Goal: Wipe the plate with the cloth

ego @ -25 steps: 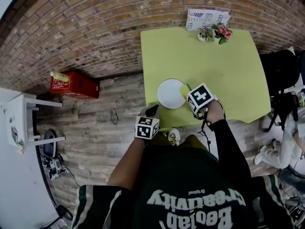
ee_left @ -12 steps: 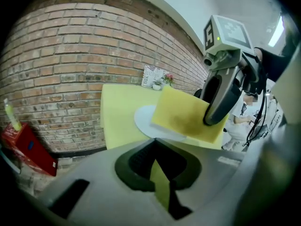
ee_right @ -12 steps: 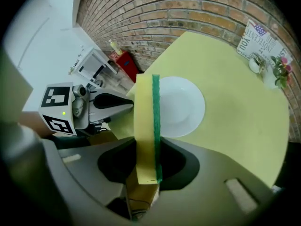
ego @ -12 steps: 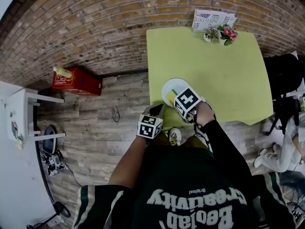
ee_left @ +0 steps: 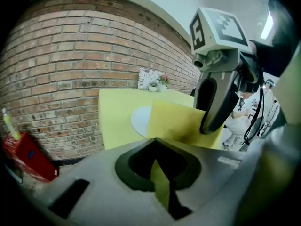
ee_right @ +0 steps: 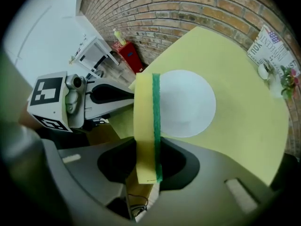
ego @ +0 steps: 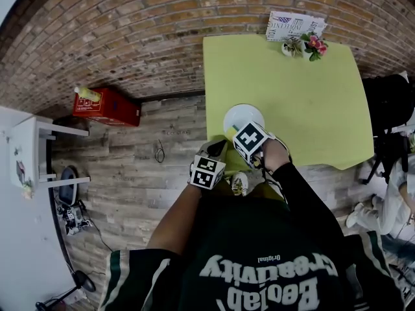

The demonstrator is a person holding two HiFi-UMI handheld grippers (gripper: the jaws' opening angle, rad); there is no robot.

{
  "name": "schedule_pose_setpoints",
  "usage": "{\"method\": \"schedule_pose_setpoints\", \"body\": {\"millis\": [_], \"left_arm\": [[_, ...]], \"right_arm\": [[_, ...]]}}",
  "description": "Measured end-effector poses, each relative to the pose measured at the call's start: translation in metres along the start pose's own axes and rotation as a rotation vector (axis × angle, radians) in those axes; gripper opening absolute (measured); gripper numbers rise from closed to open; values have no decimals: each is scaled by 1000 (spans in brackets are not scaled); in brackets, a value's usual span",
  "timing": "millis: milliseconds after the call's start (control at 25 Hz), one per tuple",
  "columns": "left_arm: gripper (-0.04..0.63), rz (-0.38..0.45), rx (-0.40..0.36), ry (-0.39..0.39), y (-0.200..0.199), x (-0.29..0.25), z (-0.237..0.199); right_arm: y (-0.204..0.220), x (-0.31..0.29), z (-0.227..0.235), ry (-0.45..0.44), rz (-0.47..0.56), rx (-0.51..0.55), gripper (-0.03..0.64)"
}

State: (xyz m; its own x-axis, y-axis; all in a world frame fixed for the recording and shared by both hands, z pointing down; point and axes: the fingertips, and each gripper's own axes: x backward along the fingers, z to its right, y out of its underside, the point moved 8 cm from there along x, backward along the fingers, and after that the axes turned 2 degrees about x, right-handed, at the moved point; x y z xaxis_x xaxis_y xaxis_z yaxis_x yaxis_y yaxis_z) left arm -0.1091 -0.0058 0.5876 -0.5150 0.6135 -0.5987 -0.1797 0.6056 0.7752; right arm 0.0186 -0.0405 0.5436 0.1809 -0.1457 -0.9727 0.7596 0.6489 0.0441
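A white plate [ego: 241, 116] lies near the front left corner of the yellow-green table [ego: 292, 89]. My right gripper [ego: 240, 133] is shut on a yellow cloth pad with a green face [ee_right: 146, 121], held upright over the plate's [ee_right: 188, 102] near left edge. In the left gripper view the pad [ee_left: 176, 124] covers part of the plate [ee_left: 139, 119], with the right gripper [ee_left: 210, 124] above it. My left gripper [ego: 217, 149] hangs at the table's front corner, jaws together with only a sliver of table colour between them [ee_left: 162, 173].
A small flower pot [ego: 305, 46] and a printed card [ego: 295, 24] stand at the table's far edge by the brick wall. A red box [ego: 107, 105] sits on the wooden floor at left, beside a white shelf unit [ego: 26, 154]. A seated person [ego: 395, 206] is at right.
My right gripper carried the pad from the plate's right side leftwards to its near left edge. The left gripper stayed by the table corner.
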Motion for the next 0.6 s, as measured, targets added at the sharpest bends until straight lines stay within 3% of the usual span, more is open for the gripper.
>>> {"method": "schedule_pose_setpoints", "body": {"millis": [600], "left_arm": [[8, -20, -1, 15, 2, -2, -2]], "right_arm": [[18, 4, 17, 22, 0, -43, 135]]}}
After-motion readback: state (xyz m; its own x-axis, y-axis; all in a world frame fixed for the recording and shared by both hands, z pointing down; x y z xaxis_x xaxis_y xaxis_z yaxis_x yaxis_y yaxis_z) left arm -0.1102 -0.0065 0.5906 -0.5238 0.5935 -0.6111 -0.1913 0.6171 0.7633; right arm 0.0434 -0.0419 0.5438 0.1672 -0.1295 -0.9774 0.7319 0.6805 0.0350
